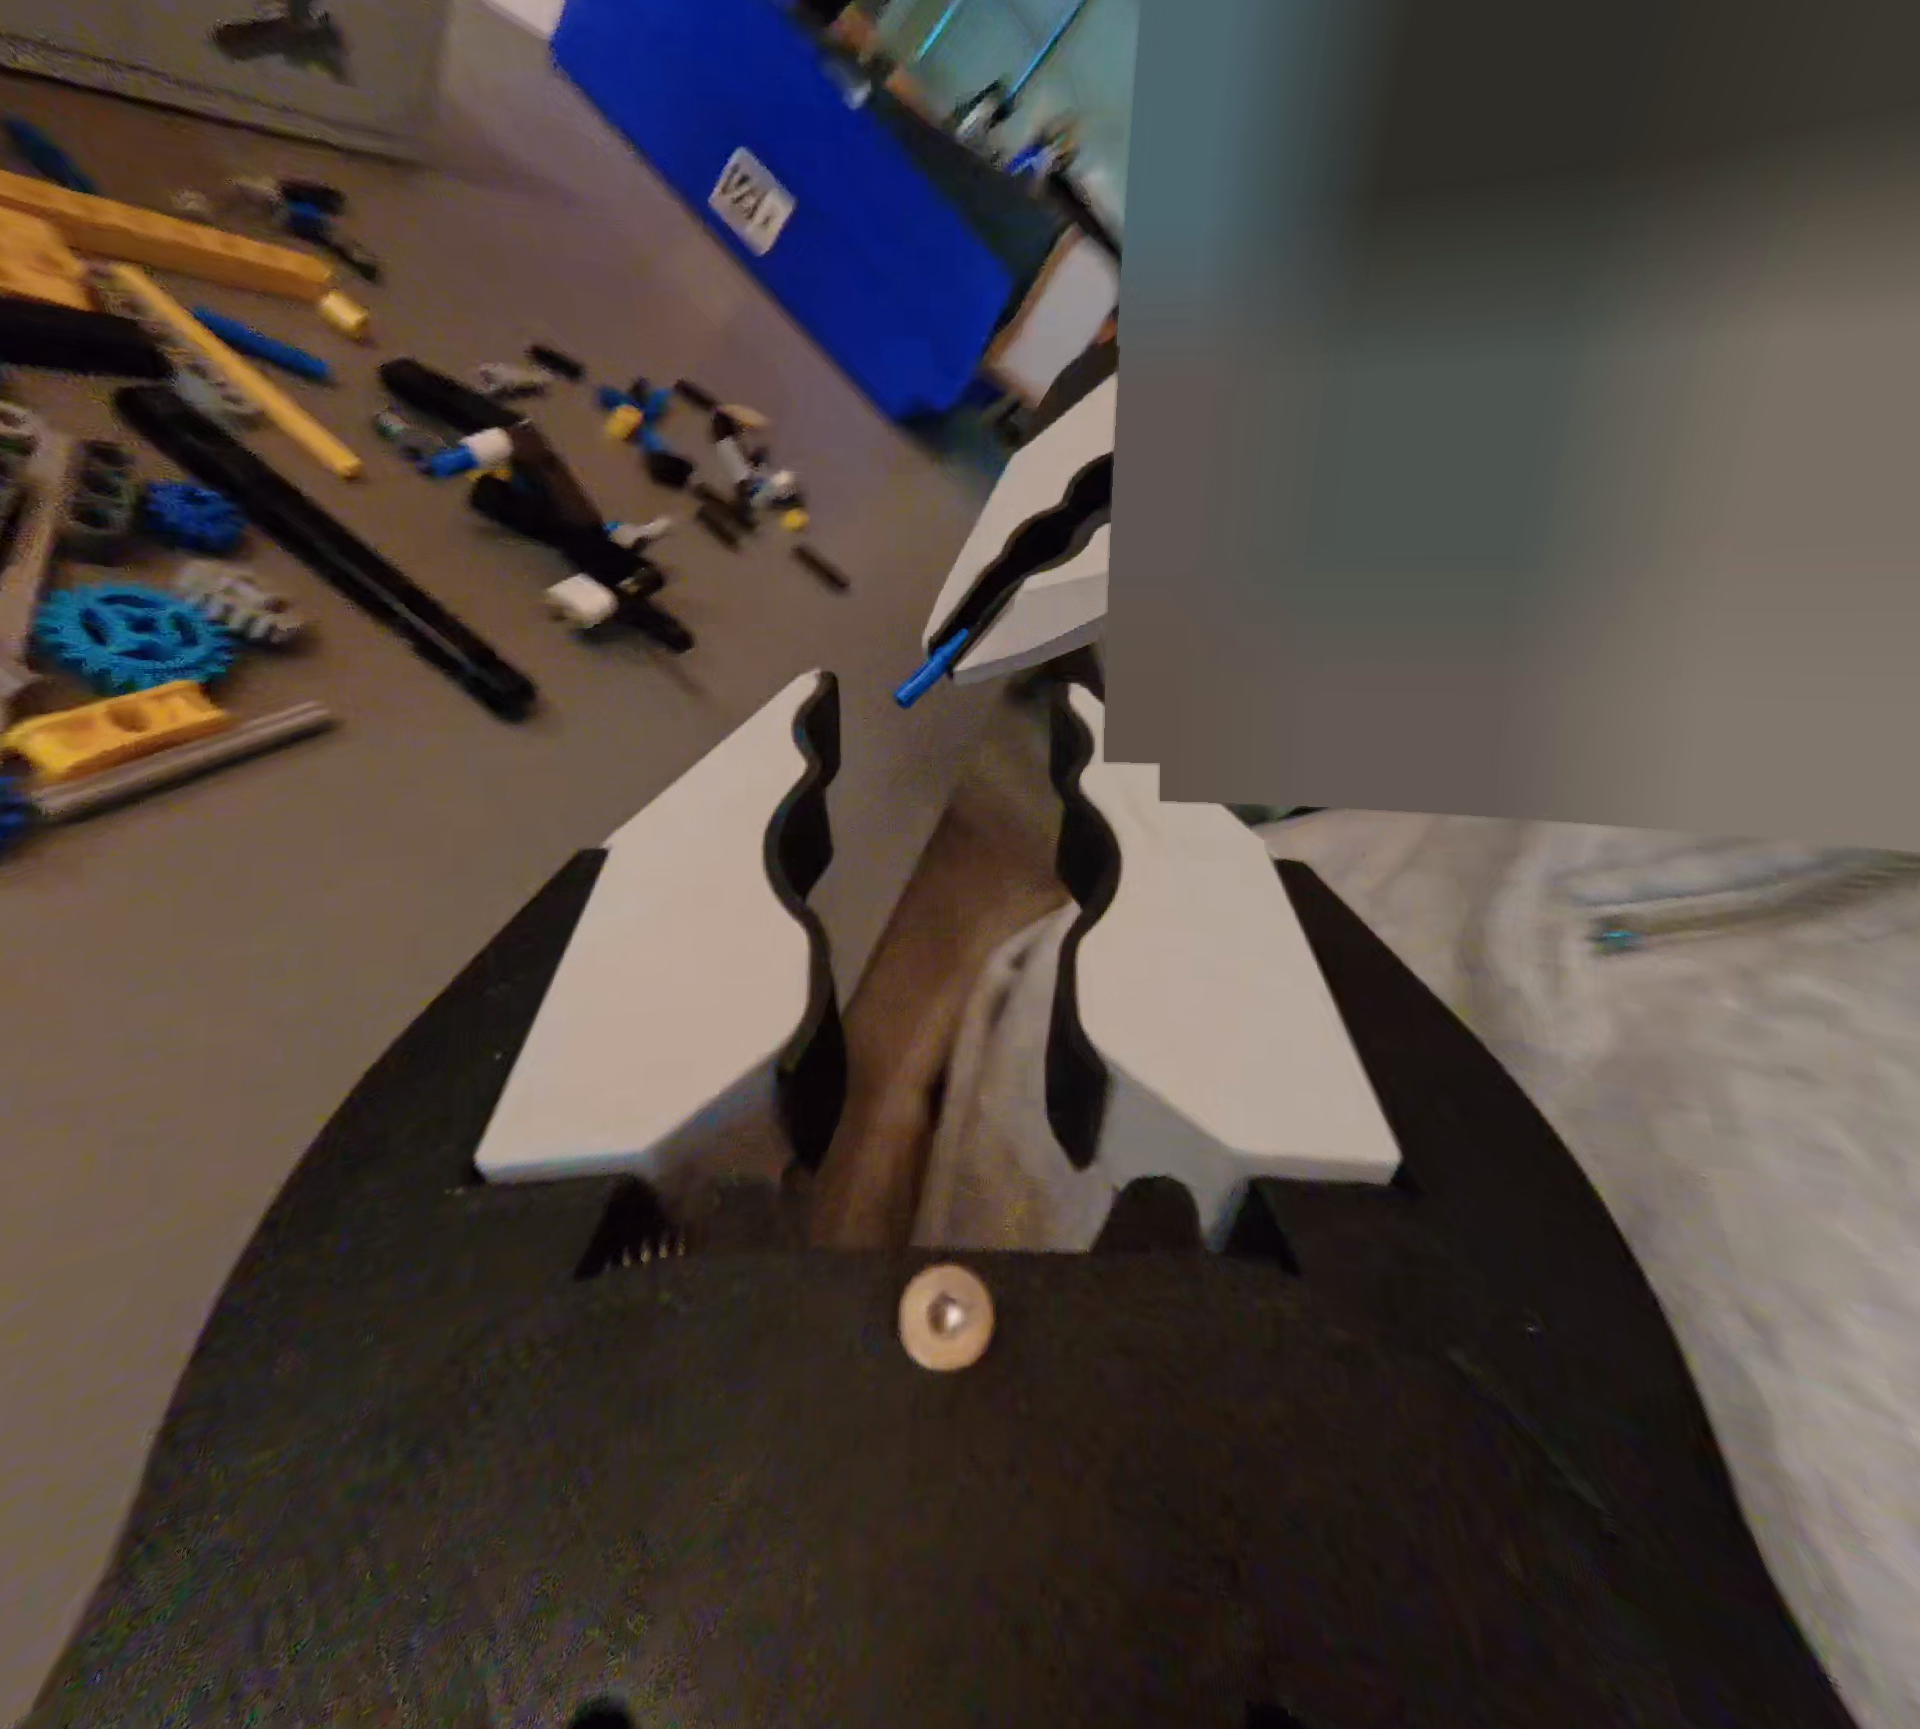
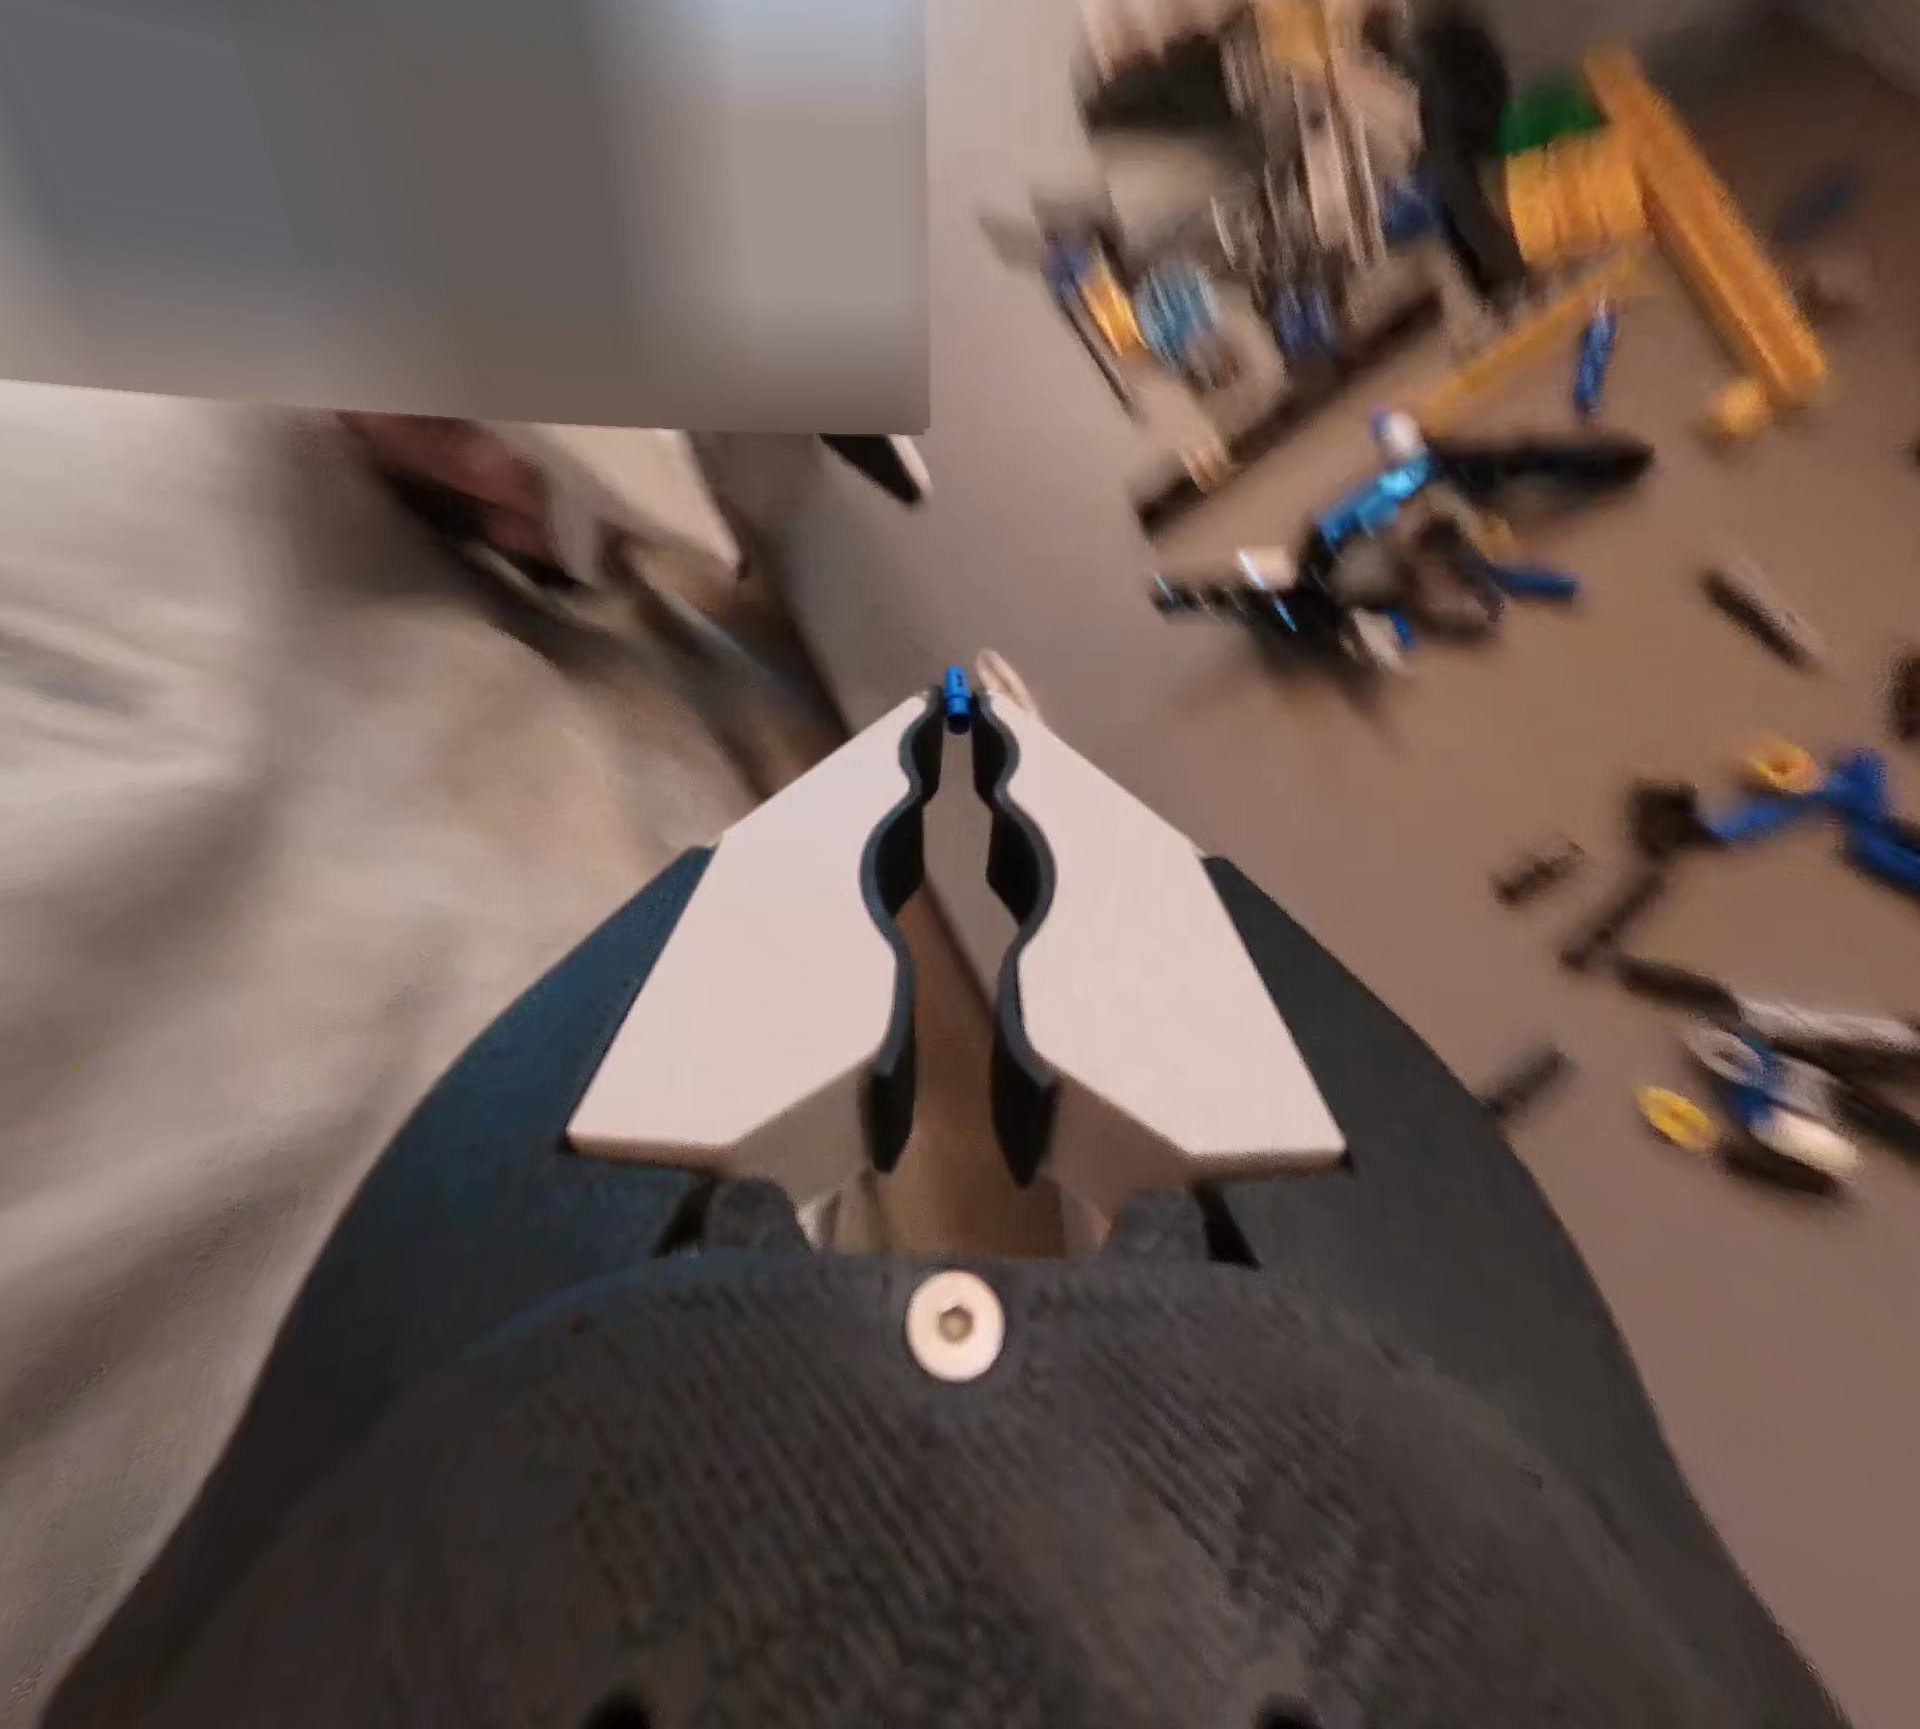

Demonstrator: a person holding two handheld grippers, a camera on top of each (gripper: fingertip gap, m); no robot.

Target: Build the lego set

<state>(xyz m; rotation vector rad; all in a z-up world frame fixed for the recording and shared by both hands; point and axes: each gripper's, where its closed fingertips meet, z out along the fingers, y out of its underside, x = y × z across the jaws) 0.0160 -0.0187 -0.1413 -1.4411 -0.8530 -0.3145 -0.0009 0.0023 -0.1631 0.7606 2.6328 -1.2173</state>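
Right hand-held gripper (image 2: 958, 711) pinched a small blue pin (image 2: 955, 699) at its tips. Left hand-held gripper (image 1: 945, 692) stood spread, empty. Lego pieces (image 1: 582, 474) lay scattered on the grey floor (image 1: 312, 1004); blue bin (image 1: 769, 141) bore a white label, far.

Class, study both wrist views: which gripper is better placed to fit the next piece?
Probably the right gripper: it is shut on a small blue pin. The left gripper is open and holds nothing.

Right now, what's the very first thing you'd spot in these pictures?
The tiny blue pin, pinched at the very tip of the right gripper and held up in the air. Close by, the left gripper hangs open and empty. Beyond them, yellow, black and blue lego pieces lie scattered over the grey floor.
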